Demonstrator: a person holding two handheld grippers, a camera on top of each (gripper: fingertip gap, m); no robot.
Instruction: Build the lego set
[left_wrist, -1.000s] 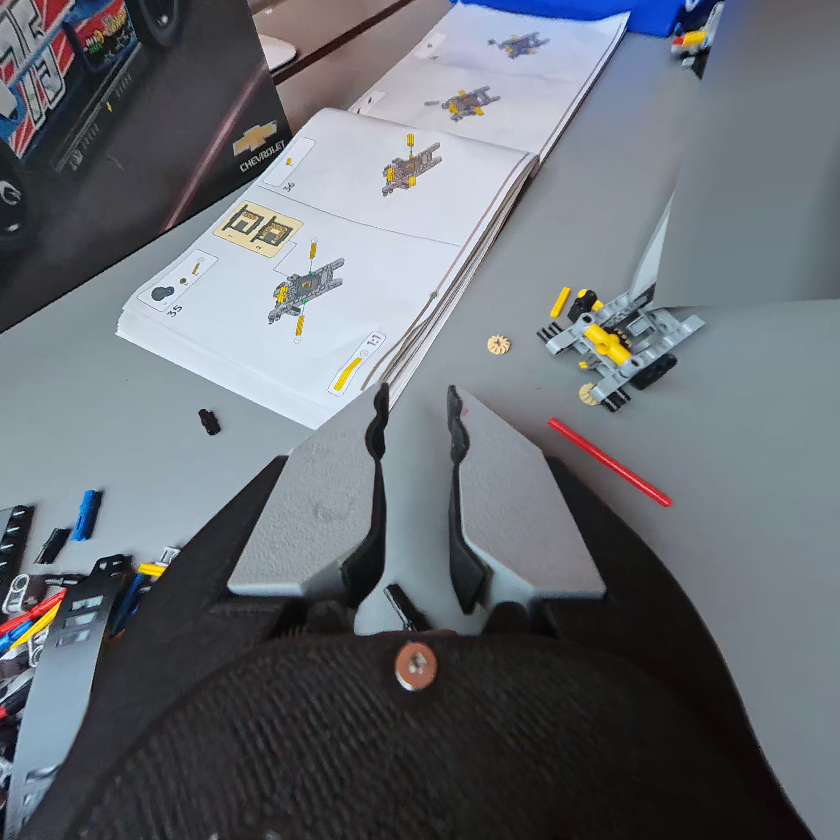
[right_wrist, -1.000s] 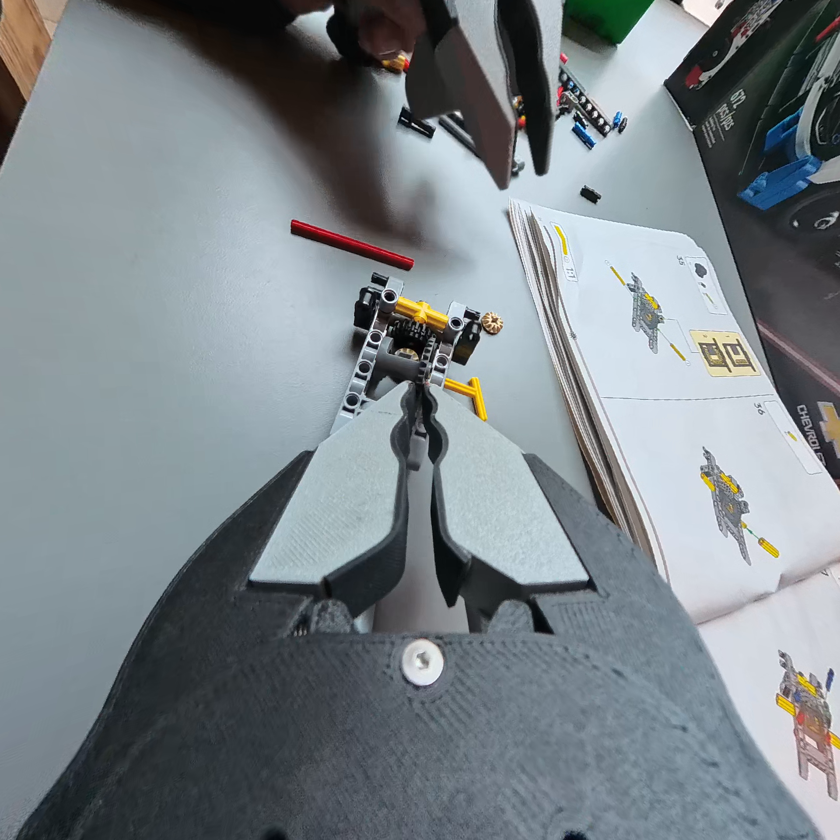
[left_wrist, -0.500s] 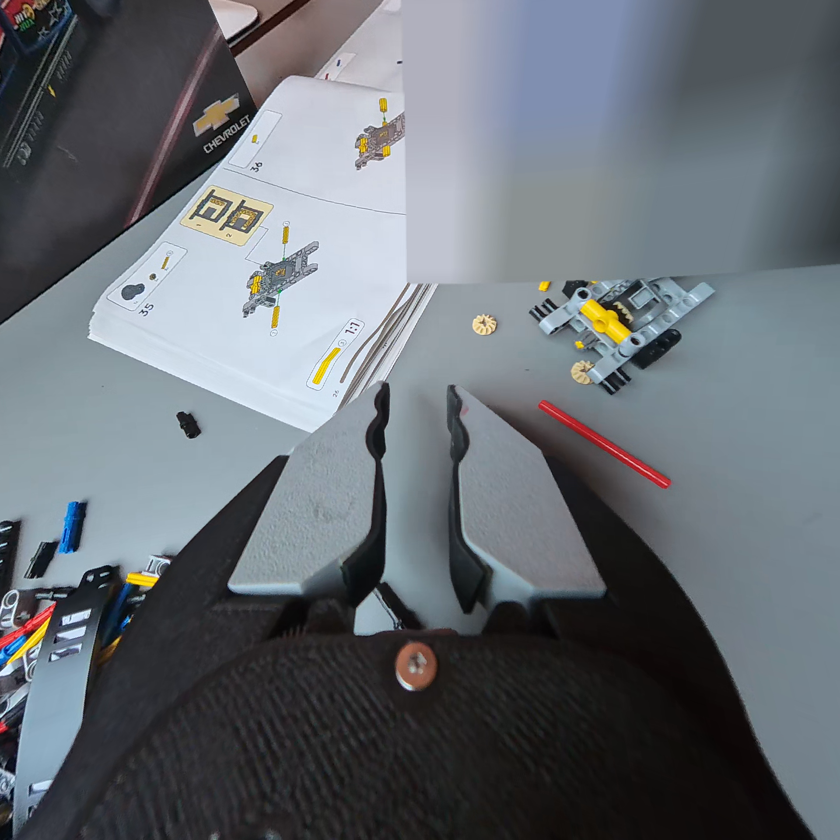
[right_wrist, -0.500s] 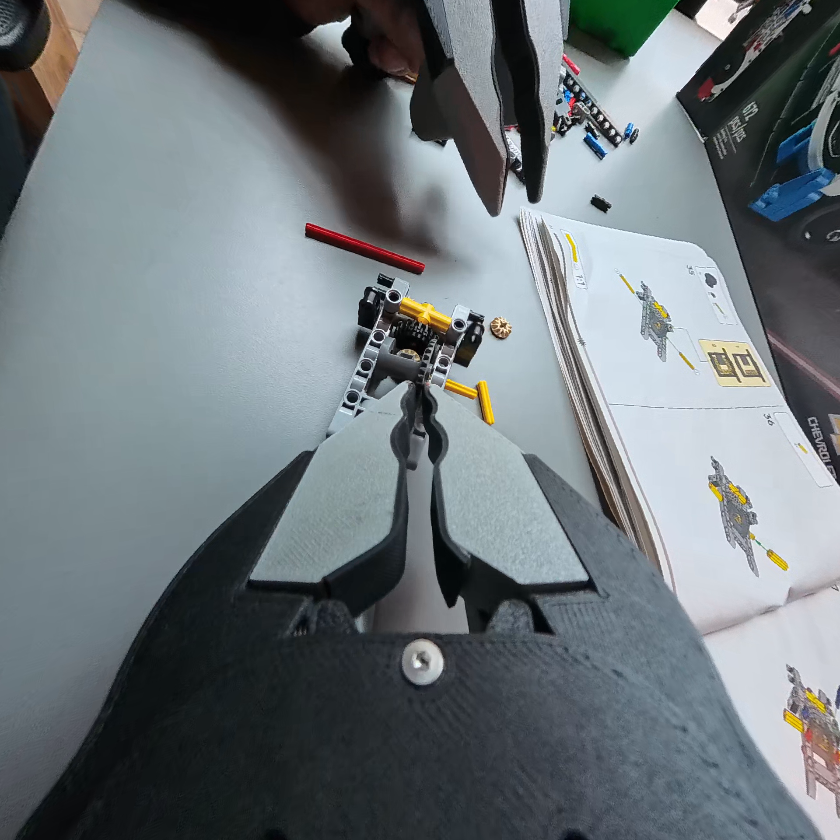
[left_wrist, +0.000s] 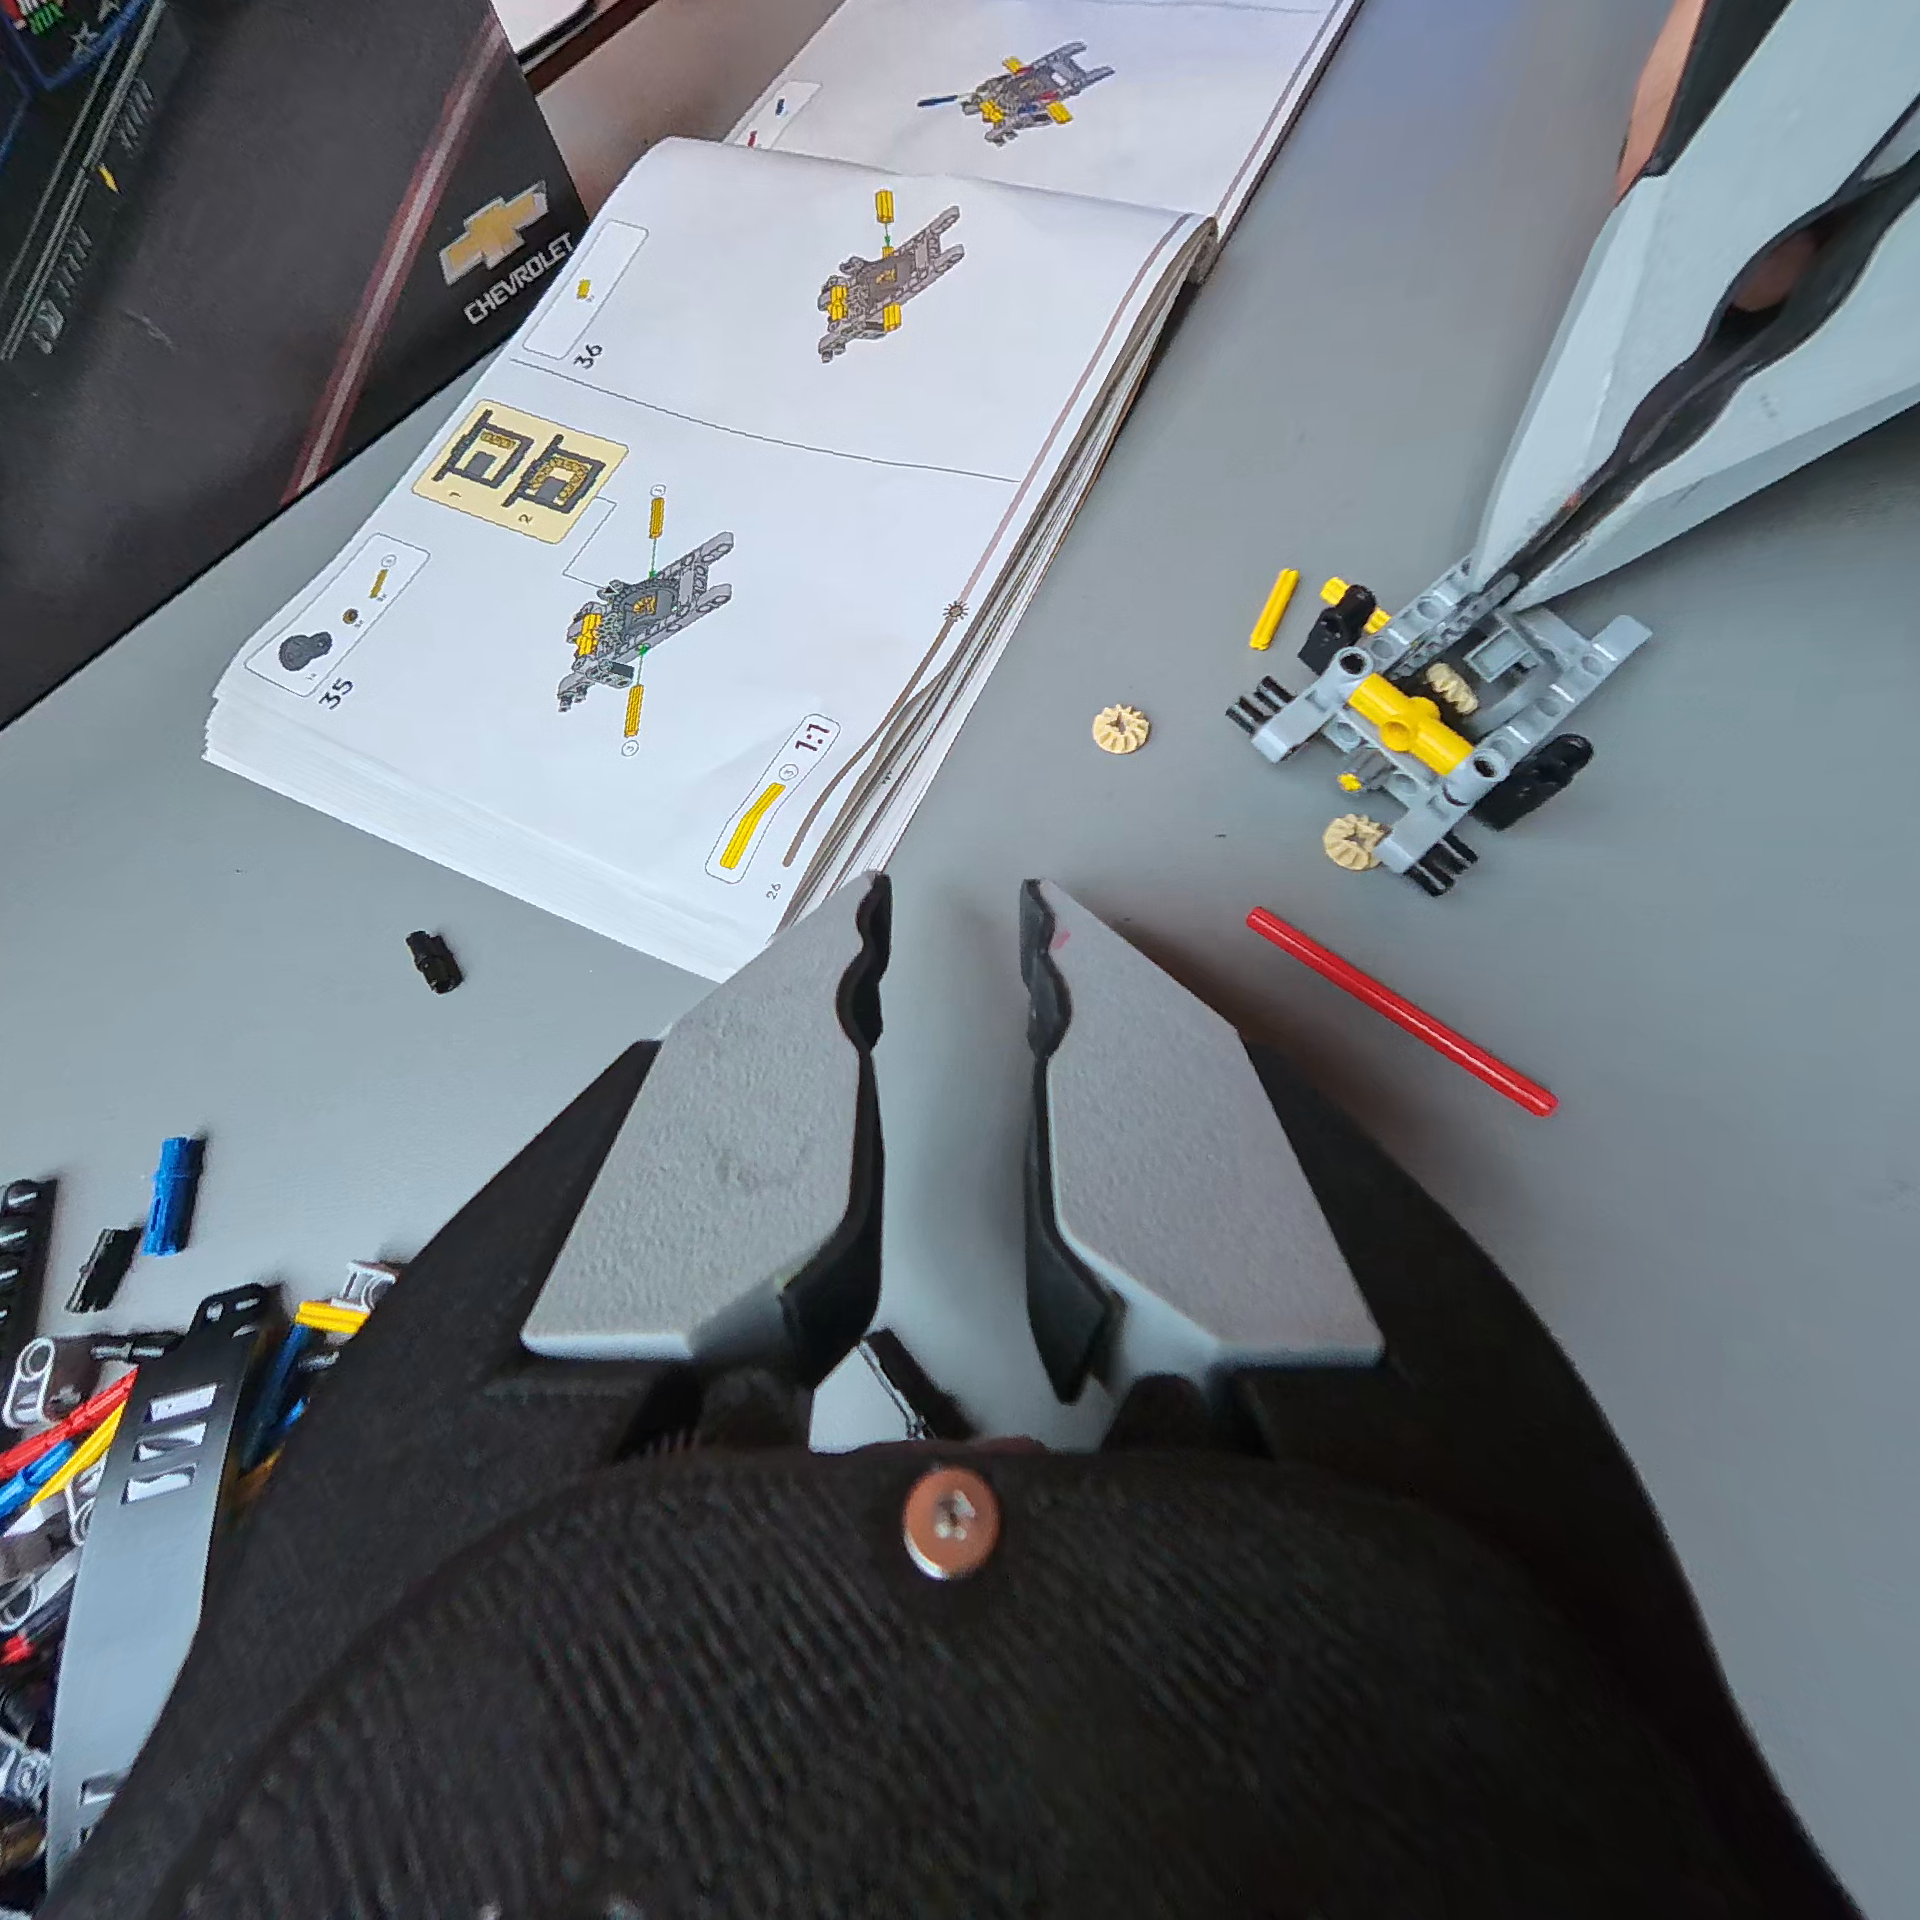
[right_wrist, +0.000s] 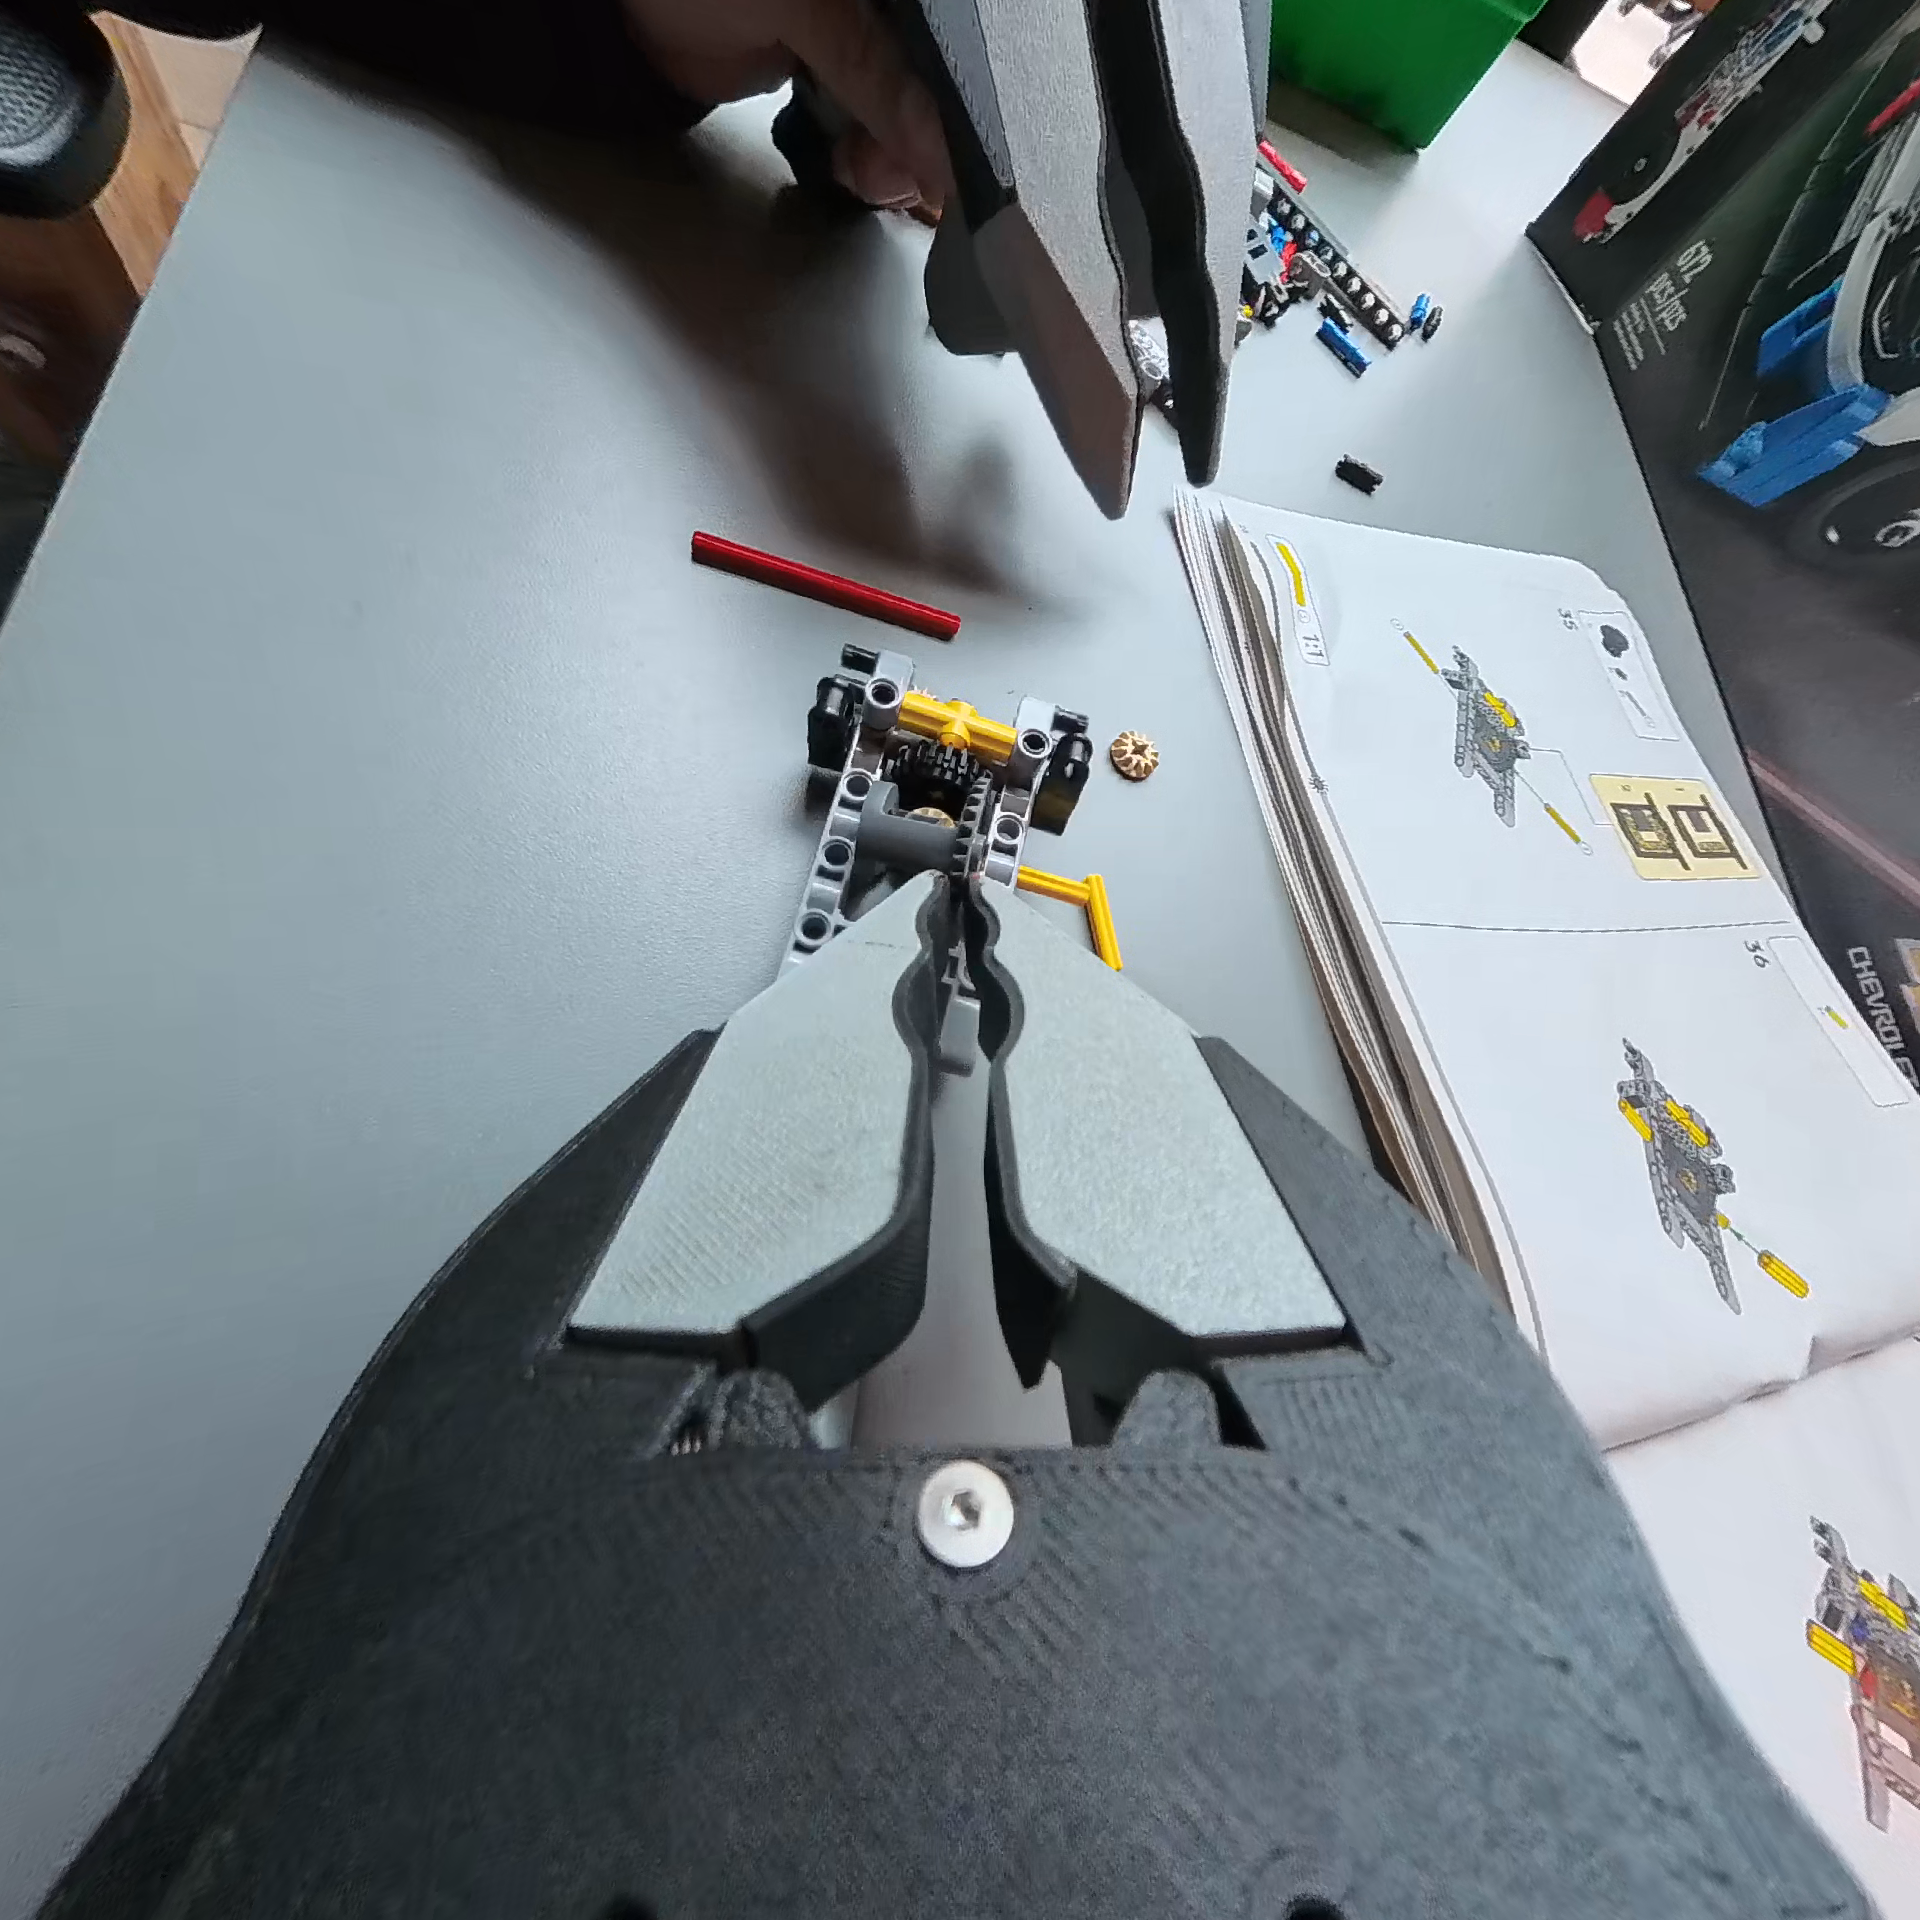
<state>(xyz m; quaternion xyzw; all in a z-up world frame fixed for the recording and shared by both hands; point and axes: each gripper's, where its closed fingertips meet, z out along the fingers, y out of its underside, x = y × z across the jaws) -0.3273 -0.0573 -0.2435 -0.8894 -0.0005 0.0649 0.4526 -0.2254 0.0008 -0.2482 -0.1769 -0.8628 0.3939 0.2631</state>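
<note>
A small grey, black and yellow lego assembly rests on the grey table. My right gripper is shut on the near end of its grey beam. It also shows in the left wrist view, with the right gripper coming in from the upper right. My left gripper is open and empty, hovering over the table by the corner of the open instruction booklet. In the right wrist view the left gripper hangs beyond the assembly. A red axle, a loose tan gear and a yellow axle lie around the assembly.
A black set box stands behind the booklet. A pile of loose parts lies at the lower left, with a blue pin and a black pin nearby. A green bin stands at the far table edge. The gap from one gripper's tips to the other's is roughly 12 centimetres. The yellow axle is closer to my right gripper, around 4 centimetres from its tips; the left tips are 10 centimetres off. My right wrist view looks at it from another angle. Between my left fingertips and the loose tan gear there is roughly 6 centimetres. My right wrist view looks at it from another angle.
My left gripper has drifted a little lower and nearer the booklet's corner, still open. My right gripper stays shut on the assembly, which has barely moved.
</note>
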